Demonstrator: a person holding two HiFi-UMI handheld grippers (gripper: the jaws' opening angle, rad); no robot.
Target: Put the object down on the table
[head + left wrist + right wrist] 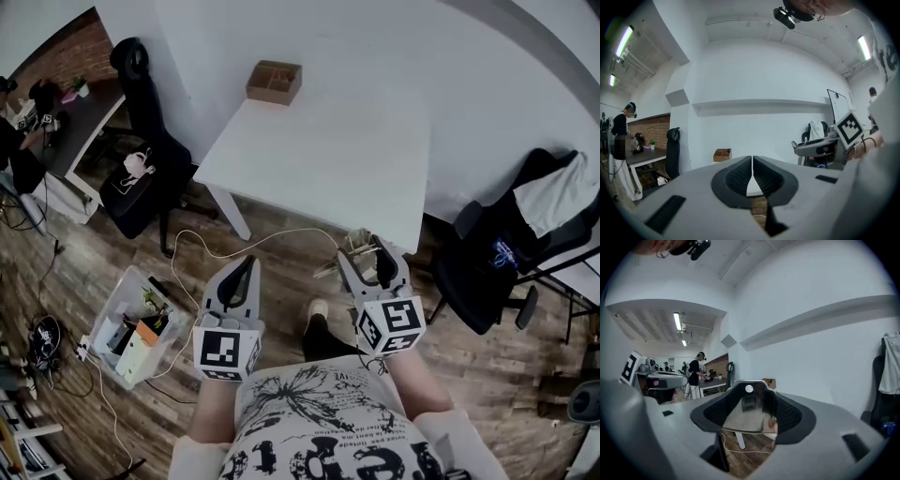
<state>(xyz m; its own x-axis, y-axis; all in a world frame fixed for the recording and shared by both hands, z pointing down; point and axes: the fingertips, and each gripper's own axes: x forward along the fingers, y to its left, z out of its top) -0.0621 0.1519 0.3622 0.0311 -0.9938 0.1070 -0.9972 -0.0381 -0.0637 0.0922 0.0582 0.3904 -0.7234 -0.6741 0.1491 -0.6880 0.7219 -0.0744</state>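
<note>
My right gripper (368,246) is shut on a clear, glossy boxy object (356,249), held in the air just short of the white table's (328,159) near edge. In the right gripper view the object (745,416) fills the gap between the black pads of the right gripper (752,391), spreading them wide. My left gripper (246,267) hangs beside it over the wooden floor. Its jaws meet with nothing between them, as the left gripper view shows (752,161). A small wooden box (274,82) stands at the table's far left corner.
A black office chair (141,141) stands left of the table, and another with a white garment (506,253) on the right. On the floor lie a clear bin of clutter (136,328) and a white cable (234,248). A person (696,371) stands at a dark desk far left.
</note>
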